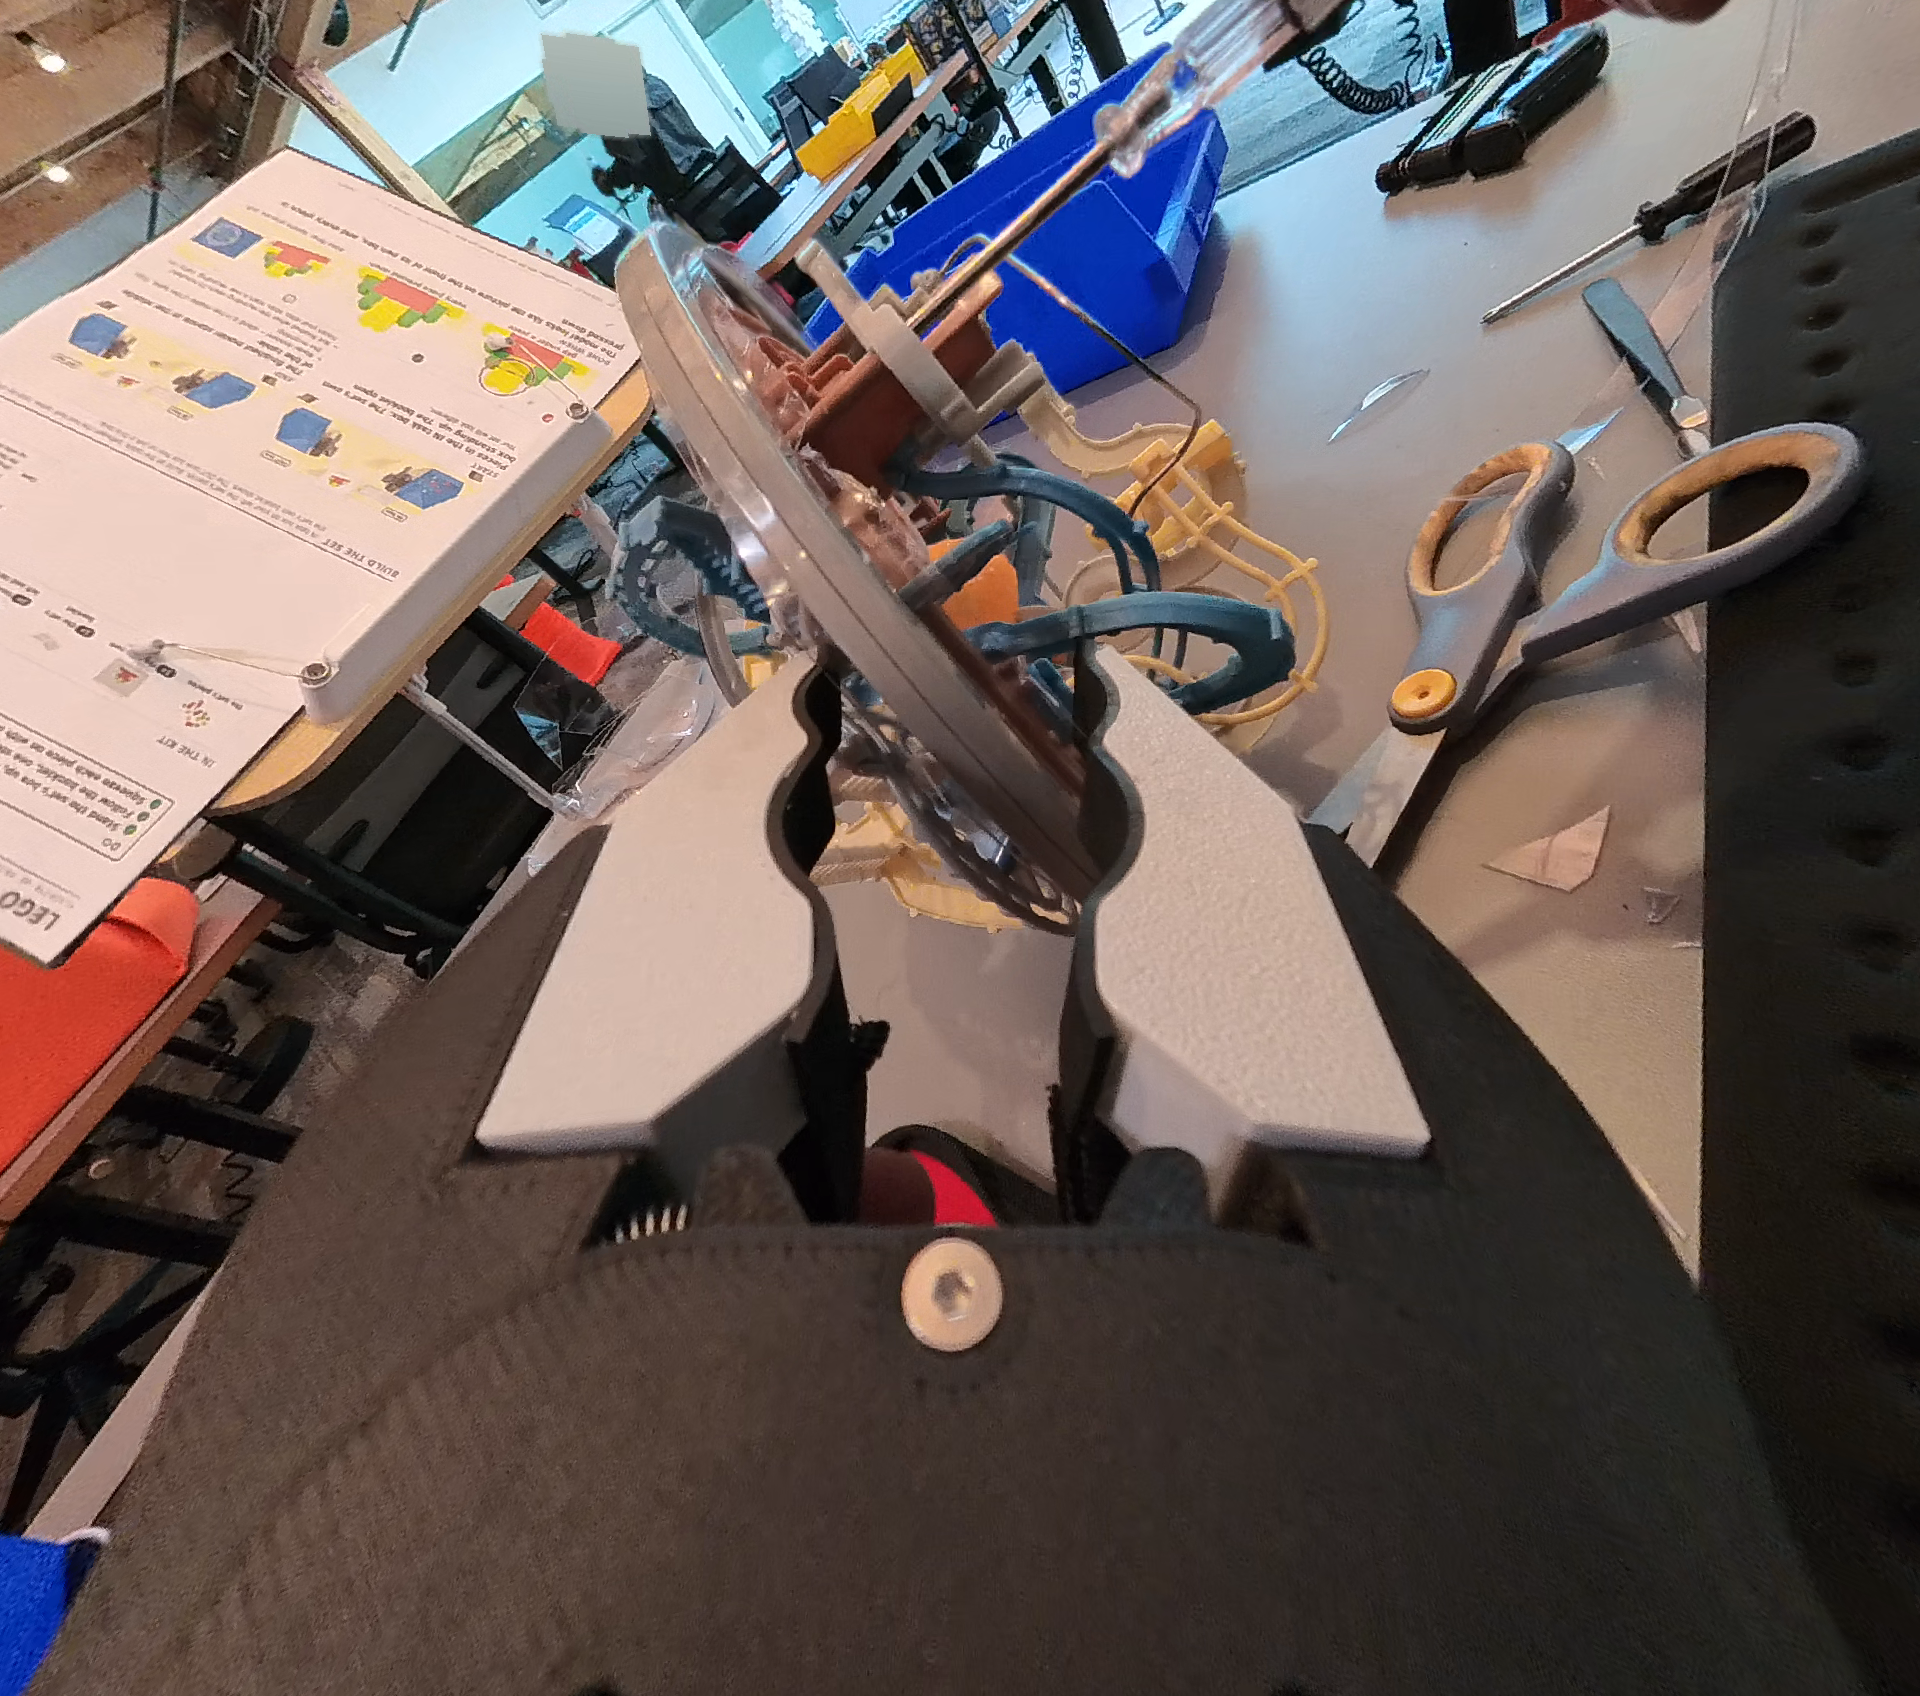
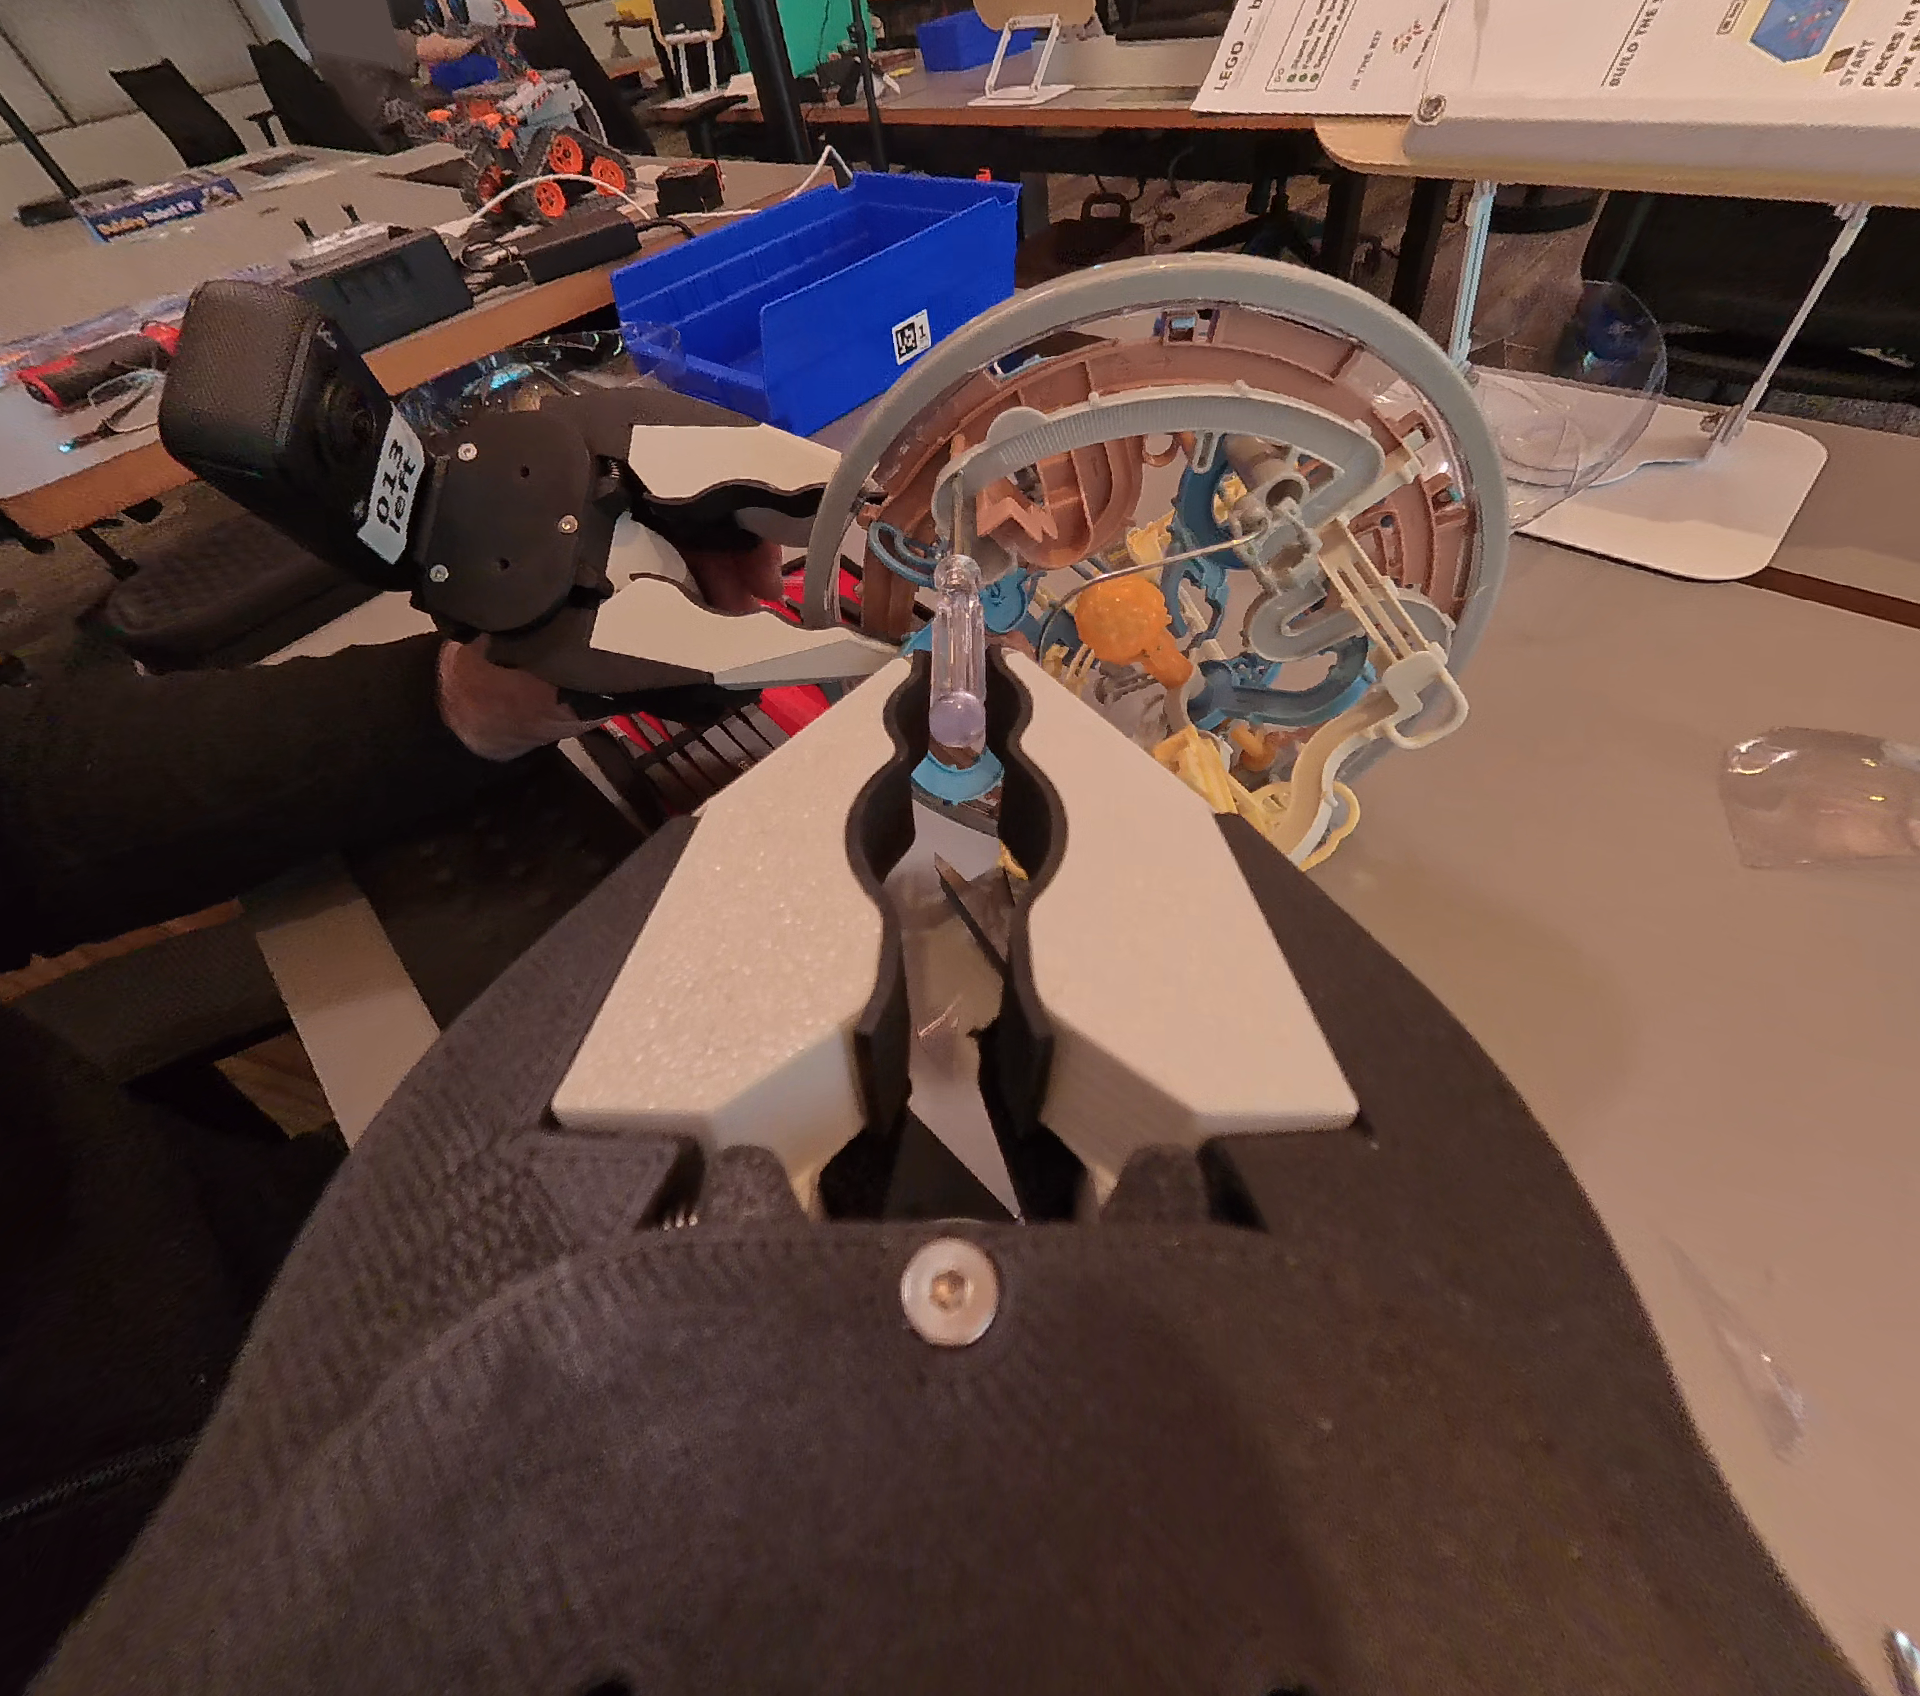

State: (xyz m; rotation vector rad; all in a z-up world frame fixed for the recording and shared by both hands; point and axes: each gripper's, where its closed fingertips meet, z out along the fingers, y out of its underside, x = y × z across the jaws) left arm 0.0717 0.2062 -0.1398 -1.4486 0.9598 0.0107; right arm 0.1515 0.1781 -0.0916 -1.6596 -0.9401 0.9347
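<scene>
Maze ball half (image 2: pixel 1195 545), a round see-through dome with a grey rim and brown, blue, yellow and orange tracks inside, stands on its edge on the grey table (image 2: pixel 1662 971). The left gripper (image 1: pixel 951 701) has its two jaws squeezed on the rim of the maze ball half, at its near edge. The right gripper (image 2: pixel 961 690) has its jaws pressed together on the clear handle of a small screwdriver (image 2: pixel 956 638), and the thin metal tip pokes into the tracks. Behind the maze ball half sits a blue bin (image 2: pixel 821 296). Beside the maze ball half lie grey scissors (image 1: pixel 1600 545) with orange loops. A white instruction sheet (image 1: pixel 260 441) on a stand leans just next to it.
</scene>
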